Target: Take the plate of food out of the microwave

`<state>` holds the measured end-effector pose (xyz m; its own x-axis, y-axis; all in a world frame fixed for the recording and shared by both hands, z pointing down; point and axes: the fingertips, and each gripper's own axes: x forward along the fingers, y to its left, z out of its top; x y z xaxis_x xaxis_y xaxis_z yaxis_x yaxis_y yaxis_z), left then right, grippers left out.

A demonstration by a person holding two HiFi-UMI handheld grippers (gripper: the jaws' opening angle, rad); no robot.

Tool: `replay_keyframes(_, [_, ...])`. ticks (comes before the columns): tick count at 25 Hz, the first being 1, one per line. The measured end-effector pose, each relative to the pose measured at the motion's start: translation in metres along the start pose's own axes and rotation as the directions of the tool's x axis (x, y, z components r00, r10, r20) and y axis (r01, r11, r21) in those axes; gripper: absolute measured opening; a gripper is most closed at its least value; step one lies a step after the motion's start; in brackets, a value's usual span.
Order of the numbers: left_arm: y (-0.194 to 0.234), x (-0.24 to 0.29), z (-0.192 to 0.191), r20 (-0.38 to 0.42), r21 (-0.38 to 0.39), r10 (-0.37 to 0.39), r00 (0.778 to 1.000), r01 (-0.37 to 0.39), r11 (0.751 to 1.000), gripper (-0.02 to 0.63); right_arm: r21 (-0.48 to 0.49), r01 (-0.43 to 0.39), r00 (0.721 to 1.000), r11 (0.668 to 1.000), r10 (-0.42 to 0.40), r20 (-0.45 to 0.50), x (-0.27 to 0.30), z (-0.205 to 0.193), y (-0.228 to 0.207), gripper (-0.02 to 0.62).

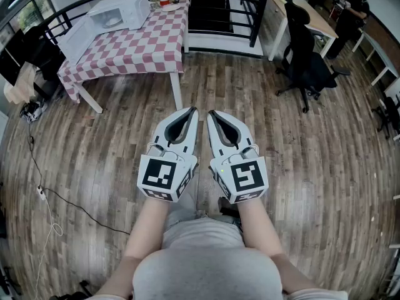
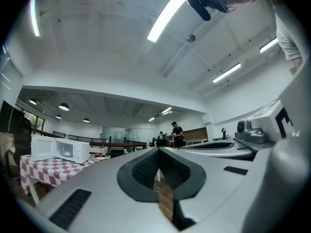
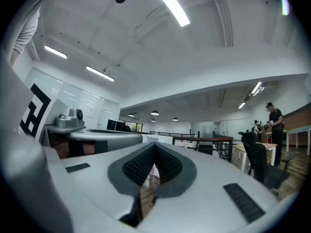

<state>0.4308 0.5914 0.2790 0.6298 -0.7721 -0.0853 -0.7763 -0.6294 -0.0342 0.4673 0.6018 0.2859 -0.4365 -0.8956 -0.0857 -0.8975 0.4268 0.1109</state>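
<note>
Far ahead of the clenched, empty left gripper (image 1: 193, 110) and right gripper (image 1: 211, 113) stands the microwave (image 1: 120, 10)

White microwave (image 1: 122, 10) upright at far end of red-white checkered table (image 1: 144, 49), window front facing viewer.

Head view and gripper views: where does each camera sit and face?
Head view: on the head, steeply down at the wood floor; both forearms, left gripper, right gripper show.
Left gripper view: on that gripper, level along its shut jaws, microwave at left.
Right gripper view: likewise, shut jaws, office chair at right.
Shared: head and left gripper views show the microwave on the checked table.
</note>
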Motion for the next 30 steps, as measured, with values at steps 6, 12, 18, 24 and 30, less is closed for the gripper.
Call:
replay_keyframes(6, [0.01, 0.015, -0.004, -0.001, -0.005, -0.008, 1.0, 0.008, 1.0, 0.0, -0.007, -0.008, 1.0, 1.0, 0.008, -0.01, 0.015, -0.005, -0.006, 0.025])
replay_keyframes(12, [0.045, 0.027, -0.008, -0.006, -0.016, 0.01, 1.0, -0.01, 1.0, 0.0, 0.039, -0.028, 1.0, 0.999, 0.029, -0.006, 0.052, -0.01, -0.002, 0.025])
replay_keyframes(18, [0.095, 0.042, -0.008, 0.005, -0.024, 0.041, 0.999, -0.041, 0.999, 0.0, 0.046, -0.055, 0.998, 0.997, 0.055, -0.016, 0.105, -0.015, 0.003, 0.025])
replay_keyframes(24, [0.145, 0.064, -0.012, -0.004, -0.033, 0.053, 0.999, -0.053, 0.998, 0.0, 0.039, -0.088, 0.996, 0.995, 0.089, -0.027, 0.157, -0.018, 0.008, 0.025])
replay_keyframes(30, [0.192, 0.086, -0.017, -0.007, -0.04, 0.066, 0.998, -0.066, 0.997, 0.0, 0.023, -0.104, 0.994, 0.994, 0.105, -0.017, 0.205, -0.021, 0.012, 0.025])
